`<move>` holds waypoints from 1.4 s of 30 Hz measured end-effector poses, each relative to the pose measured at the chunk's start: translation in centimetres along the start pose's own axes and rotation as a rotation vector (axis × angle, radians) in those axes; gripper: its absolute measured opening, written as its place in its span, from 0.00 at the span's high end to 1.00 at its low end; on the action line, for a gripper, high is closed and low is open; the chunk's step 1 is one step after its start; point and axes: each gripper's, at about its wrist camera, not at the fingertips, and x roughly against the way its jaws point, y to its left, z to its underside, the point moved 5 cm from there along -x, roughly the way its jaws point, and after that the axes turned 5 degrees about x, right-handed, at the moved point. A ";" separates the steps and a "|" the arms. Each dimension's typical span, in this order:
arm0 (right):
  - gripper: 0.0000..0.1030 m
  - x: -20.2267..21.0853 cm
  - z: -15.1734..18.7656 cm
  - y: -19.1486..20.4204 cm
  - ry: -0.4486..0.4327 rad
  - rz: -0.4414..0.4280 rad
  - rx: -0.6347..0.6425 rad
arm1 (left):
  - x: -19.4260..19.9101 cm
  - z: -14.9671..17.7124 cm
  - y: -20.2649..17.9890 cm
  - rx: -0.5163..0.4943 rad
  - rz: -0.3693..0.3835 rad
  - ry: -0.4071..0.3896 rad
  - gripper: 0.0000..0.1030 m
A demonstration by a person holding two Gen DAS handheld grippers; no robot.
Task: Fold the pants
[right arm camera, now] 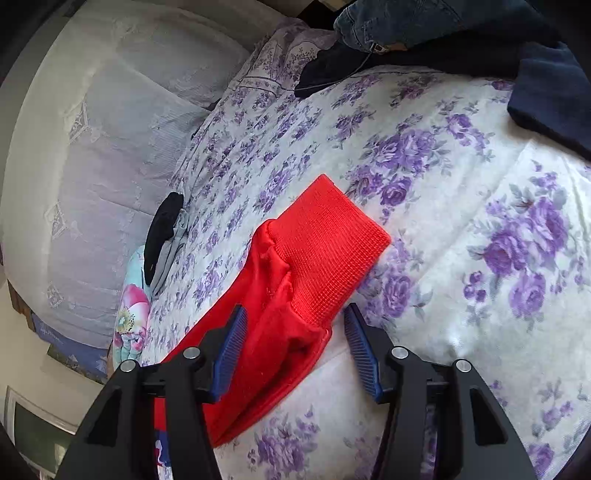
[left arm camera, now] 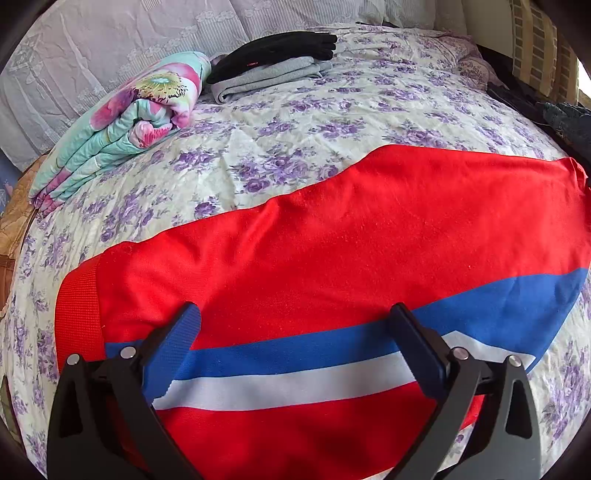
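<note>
The red pants (left arm camera: 332, 236) lie spread across the floral bedsheet (left arm camera: 280, 122), filling the lower half of the left wrist view from about 8 o'clock to 3 o'clock, with a blue stripe (left arm camera: 303, 350) and a white stripe (left arm camera: 280, 387) running side by side along the fabric near 6 o'clock. A ribbed red cuff (left arm camera: 75, 314) shows at the 8 o'clock end. The left gripper (left arm camera: 295, 321) hangs over the striped part with its jaws spread wide; its blue-padded fingers (left arm camera: 177, 343) stand well apart, nothing is pinched between them, and whether the tips touch the cloth I cannot tell. At 10 o'clock a folded floral blanket (left arm camera: 125, 118) rests on the sheet, and just beside it toward 11 o'clock sits a small stack of a grey garment (left arm camera: 266, 79) with a black garment (left arm camera: 280, 46) on top. A pale lace cover (left arm camera: 92, 55) lines the far edge, and dark clothing (left arm camera: 569, 122) lies at 2 o'clock. In the right wrist view, one pant leg (right arm camera: 269, 314) runs from 7 o'clock up to the centre, ending in its ribbed cuff (right arm camera: 325, 251), which lies flat on the bedsheet (right arm camera: 461, 229). The right gripper (right arm camera: 295, 325) is wide open, its fingers (right arm camera: 360, 350) on either side of the bunched fabric just below the cuff, gripping nothing. A heap of dark clothes and jeans (right arm camera: 461, 33) sits at 1 o'clock.
</note>
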 end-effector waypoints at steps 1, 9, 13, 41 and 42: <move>0.48 -0.2 -0.1 -0.1 0.001 -0.005 -0.004 | 0.1 0.0 -0.1 0.000 -0.006 0.002 0.04; 0.70 -0.3 0.2 -0.7 -0.031 -0.012 0.012 | 5.2 -0.6 -8.0 0.007 0.216 -0.038 0.05; 0.72 -0.2 0.5 -0.5 -0.054 0.006 0.051 | 4.7 0.0 -15.5 -0.010 0.347 -0.002 0.04; 0.79 -4.3 15.0 24.0 -0.288 0.706 1.535 | 8.2 1.0 -4.1 0.143 0.264 -0.209 0.04; 0.79 -5.4 16.5 24.4 -0.275 0.713 1.604 | 7.9 1.2 -2.7 0.176 0.254 -0.207 0.04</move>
